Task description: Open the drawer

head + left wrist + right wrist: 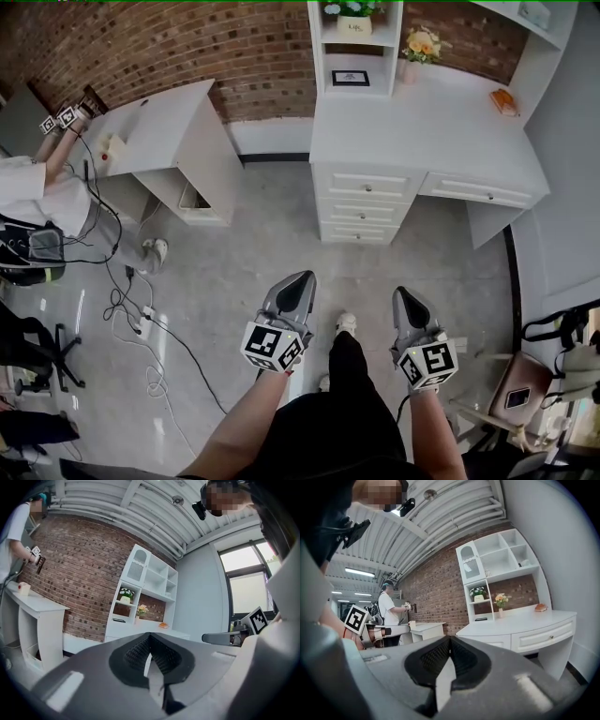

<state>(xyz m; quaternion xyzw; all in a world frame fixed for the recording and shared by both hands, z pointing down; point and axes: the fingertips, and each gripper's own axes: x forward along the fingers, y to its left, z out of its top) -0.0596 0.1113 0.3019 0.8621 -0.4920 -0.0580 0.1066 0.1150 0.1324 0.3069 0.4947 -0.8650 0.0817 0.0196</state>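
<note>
Head view gives us an open stretch of pale grey floor [253, 272], glossy and faintly mottled, running from our feet up to the white surface [422, 122] in the upper right of the frame. Black cables [127, 305] trail loosely over the floor at the left, below a second white surface [155, 122] where another person [33, 187] stands. A chair [520, 394] sits at the lower right edge, near our right arm.

Three drawers [366, 206] are stacked under the left part of the upper-right surface, and a wide drawer [483, 192] runs under its right part. All sit flush and shut, with white panelled fronts and small knobs. A white shelf unit [354, 47] rises from the back of that surface against a rough red-brown brick wall [169, 47].

At the lower centre of the frame our left tongs [301, 277] and right tongs [401, 292] point up the frame toward the drawers, well apart from them. Both have smooth grey tapered jaws with ribbed black pads. In the left gripper view and the right gripper view alike, the jaws meet at their tips with nothing between them and touch nothing.
</note>
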